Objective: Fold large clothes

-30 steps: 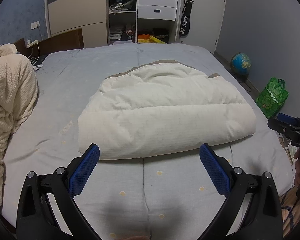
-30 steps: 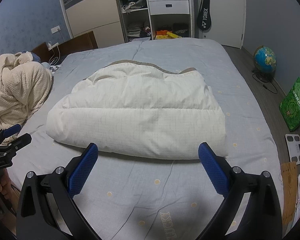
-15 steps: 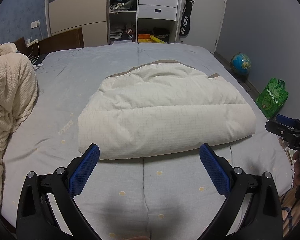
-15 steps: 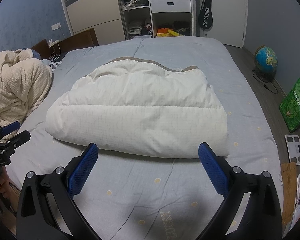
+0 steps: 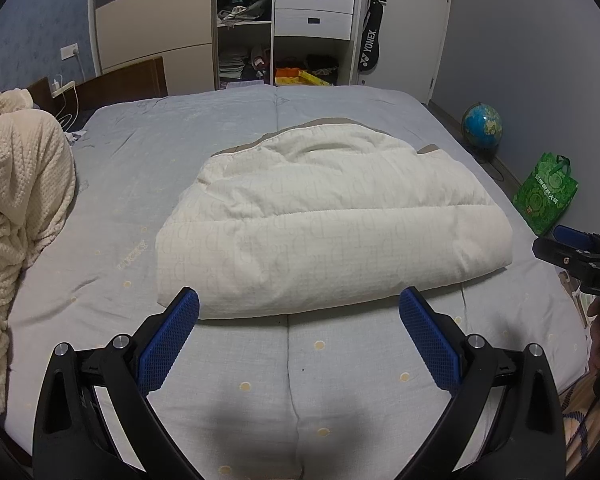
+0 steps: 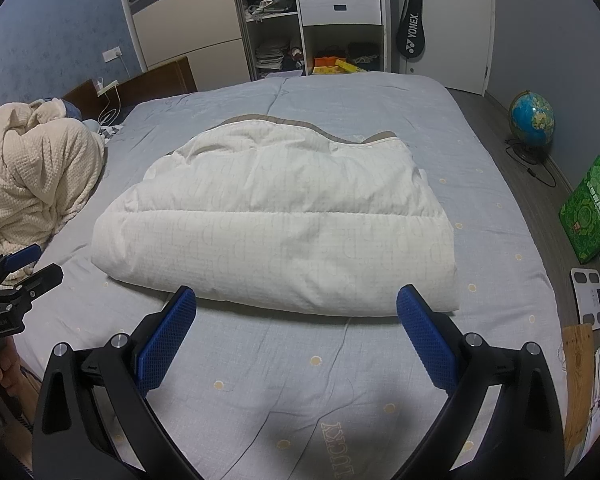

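Note:
A cream quilted duvet (image 5: 328,220) lies folded into a thick rectangle in the middle of the grey bed (image 5: 140,208); it shows again as the duvet (image 6: 276,224) in the right wrist view. My left gripper (image 5: 299,300) hangs open just short of the fold's near edge, nothing between its blue pads. My right gripper (image 6: 296,298) is open too, near the same edge and touching nothing. Each gripper also appears in the other's view: the right one (image 5: 580,256) at the bed's right side, the left one (image 6: 16,276) at the left side.
A crumpled cream waffle blanket (image 5: 16,216) is heaped on the bed's left side. Beyond the bed stand a wardrobe and white drawers (image 5: 314,10). On the floor to the right are a globe (image 6: 532,118), a green bag (image 6: 590,208) and a white scale (image 6: 590,296).
Both grippers have drifted slightly, staying open and empty. The duvet has not moved.

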A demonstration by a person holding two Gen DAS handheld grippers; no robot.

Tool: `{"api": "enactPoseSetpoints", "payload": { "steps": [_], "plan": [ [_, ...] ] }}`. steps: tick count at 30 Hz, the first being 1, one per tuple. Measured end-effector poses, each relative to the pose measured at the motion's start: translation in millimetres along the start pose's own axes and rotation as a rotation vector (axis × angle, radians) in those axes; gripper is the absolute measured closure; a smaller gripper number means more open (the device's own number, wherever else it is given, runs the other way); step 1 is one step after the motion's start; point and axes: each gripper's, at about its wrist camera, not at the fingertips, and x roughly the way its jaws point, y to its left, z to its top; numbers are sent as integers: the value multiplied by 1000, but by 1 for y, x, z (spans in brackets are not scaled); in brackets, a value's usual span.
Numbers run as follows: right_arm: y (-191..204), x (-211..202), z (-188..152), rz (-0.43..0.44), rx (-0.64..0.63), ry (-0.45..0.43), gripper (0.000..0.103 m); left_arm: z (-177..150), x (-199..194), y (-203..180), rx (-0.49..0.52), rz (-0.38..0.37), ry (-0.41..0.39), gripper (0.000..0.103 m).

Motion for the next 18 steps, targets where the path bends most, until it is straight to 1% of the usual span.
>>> {"api": "enactPoseSetpoints", "payload": {
  "steps": [7, 18],
  "plan": [
    [0, 0, 0, 0, 2, -1, 8, 0, 0, 1, 1, -4, -3, 7],
    [-1, 0, 0, 1, 1, -1, 8, -1, 3, 1, 6, 4, 13, 7]
  ]
}}
